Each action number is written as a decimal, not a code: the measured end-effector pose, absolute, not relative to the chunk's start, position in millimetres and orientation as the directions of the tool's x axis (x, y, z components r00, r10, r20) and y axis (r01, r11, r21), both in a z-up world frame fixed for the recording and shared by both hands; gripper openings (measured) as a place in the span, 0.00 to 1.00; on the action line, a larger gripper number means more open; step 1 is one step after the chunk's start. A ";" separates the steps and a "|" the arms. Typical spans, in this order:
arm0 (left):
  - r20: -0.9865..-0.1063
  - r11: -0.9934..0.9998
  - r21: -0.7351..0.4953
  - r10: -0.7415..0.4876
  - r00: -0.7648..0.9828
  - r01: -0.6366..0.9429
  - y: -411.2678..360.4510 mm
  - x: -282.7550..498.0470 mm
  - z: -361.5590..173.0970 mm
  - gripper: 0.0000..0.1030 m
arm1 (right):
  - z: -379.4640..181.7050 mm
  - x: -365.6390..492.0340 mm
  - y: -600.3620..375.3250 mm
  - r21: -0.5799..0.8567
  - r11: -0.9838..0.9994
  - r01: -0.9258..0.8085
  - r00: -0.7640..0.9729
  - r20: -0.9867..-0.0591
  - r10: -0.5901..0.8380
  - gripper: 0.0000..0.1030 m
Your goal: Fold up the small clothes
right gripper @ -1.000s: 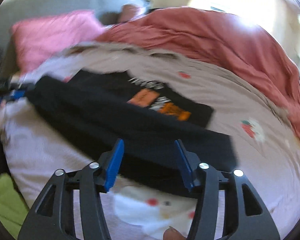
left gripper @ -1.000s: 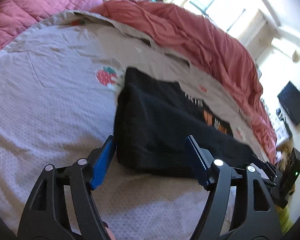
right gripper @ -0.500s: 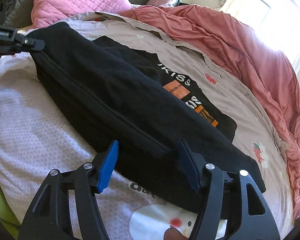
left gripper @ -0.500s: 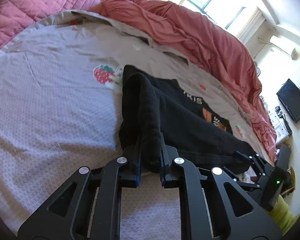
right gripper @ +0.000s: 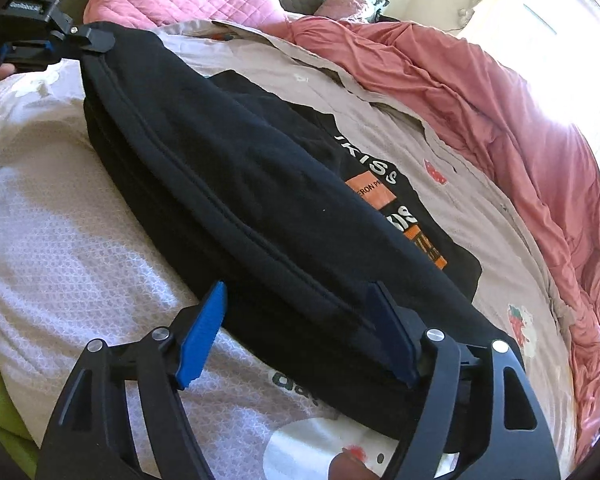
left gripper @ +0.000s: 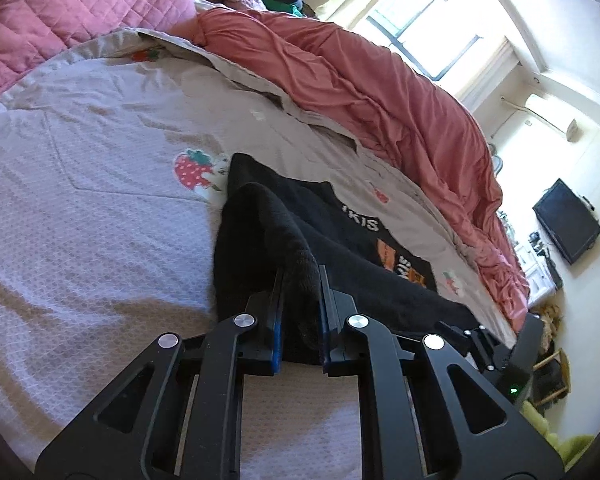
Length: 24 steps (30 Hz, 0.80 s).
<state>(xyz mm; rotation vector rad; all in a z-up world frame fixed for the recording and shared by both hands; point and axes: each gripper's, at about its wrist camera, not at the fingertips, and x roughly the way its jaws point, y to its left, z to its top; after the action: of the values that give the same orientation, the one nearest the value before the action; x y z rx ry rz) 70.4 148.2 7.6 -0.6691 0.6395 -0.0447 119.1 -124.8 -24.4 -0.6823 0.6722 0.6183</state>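
Black T-shirt (right gripper: 236, 184) half-folded on bed sheet (left gripper: 80, 220), left gripper (left gripper: 300, 312) fingers clamped on its bunched edge, right gripper (right gripper: 296, 336) fingers apart, seemingly straddling the opposite hem.

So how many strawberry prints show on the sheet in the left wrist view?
4 visible: one strawberry beside the black shirt, one near the pink pillow, a small one past the shirt, one by its far end. The shirt may hide others.

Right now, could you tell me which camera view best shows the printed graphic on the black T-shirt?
The right wrist view: the white lettering and orange graphic on the black T-shirt lie unobstructed there. The left wrist view shows the print smaller, partly behind a raised fold.
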 end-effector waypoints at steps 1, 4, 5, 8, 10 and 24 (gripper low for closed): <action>-0.525 0.771 -0.617 -0.256 0.812 -0.156 150.1 72.3 7.9 0.06 | -24.0 122.3 -124.6 -0.356 0.630 -0.690 0.631 -0.722 0.284 0.69; -0.494 0.730 -0.666 -0.278 0.824 -0.153 157.0 78.1 13.8 0.06 | -21.2 128.5 -125.0 -0.344 0.651 -0.677 0.638 -0.716 0.284 0.55; -0.492 0.731 -0.665 -0.272 0.827 -0.155 158.0 79.7 16.6 0.06 | -19.2 131.5 -125.2 -0.326 0.655 -0.682 0.627 -0.721 0.294 0.39; -0.490 0.731 -0.661 -0.251 0.835 -0.168 162.4 89.0 25.0 0.06 | -7.8 139.9 -123.8 -0.298 0.678 -0.672 0.635 -0.703 0.320 0.11; -0.501 0.731 -0.657 -0.240 0.832 -0.185 164.4 98.1 27.0 0.06 | 1.2 147.5 -120.8 -0.303 0.693 -0.654 0.655 -0.685 0.319 0.07; -0.498 0.614 -0.734 -0.194 0.845 -0.292 198.0 165.9 -8.0 0.40 | 20.3 252.5 -147.9 -0.120 0.895 -0.429 0.687 -0.688 0.236 0.39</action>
<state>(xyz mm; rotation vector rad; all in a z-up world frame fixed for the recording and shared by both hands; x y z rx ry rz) 165.9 198.0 -8.0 -0.9220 0.5824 0.0600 252.5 -147.9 20.3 -0.2827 0.7242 0.3778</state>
